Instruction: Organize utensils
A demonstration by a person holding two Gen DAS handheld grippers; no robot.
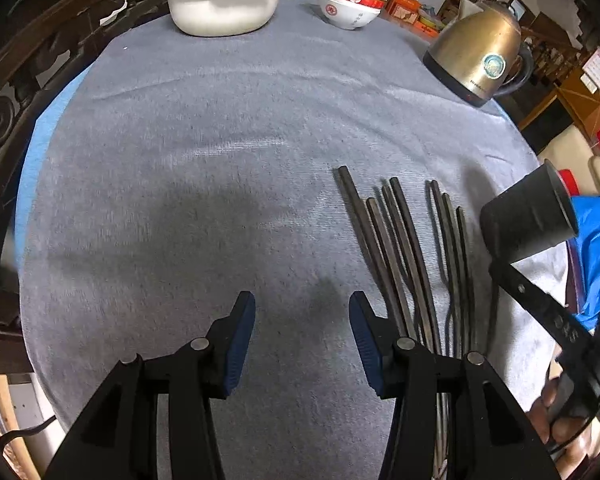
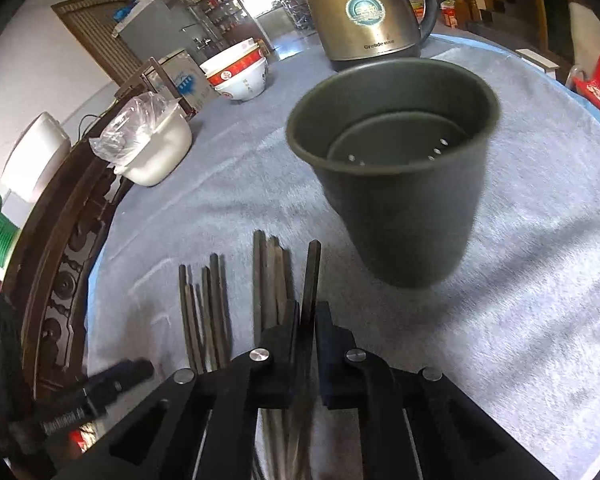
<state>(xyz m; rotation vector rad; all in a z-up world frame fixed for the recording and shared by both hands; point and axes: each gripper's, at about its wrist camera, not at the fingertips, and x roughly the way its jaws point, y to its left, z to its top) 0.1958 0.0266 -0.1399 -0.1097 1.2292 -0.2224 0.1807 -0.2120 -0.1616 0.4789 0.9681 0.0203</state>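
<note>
Several dark chopsticks (image 1: 400,248) lie side by side on the grey cloth (image 1: 220,160), pointing away from me. My left gripper (image 1: 302,304) hangs open over bare cloth just left of them, with nothing between its blue pads. My right gripper (image 2: 309,312) is shut on one chopstick (image 2: 312,276), which sticks out forward between its fingers. The other chopsticks (image 2: 208,312) lie to its left. A dark green holder cup (image 2: 396,184) stands upright and empty just beyond and to the right. It also shows in the left wrist view as the dark cup (image 1: 528,216) at the right edge.
A gold kettle (image 2: 364,12) stands behind the cup. Stacked red-and-white bowls (image 1: 352,0) and a white basin (image 1: 224,8) with a plastic bag sit at the far side. A carved wooden chair back (image 1: 28,80) lines the left edge. A hand (image 1: 552,412) and a blue sleeve (image 1: 596,240) are at the right.
</note>
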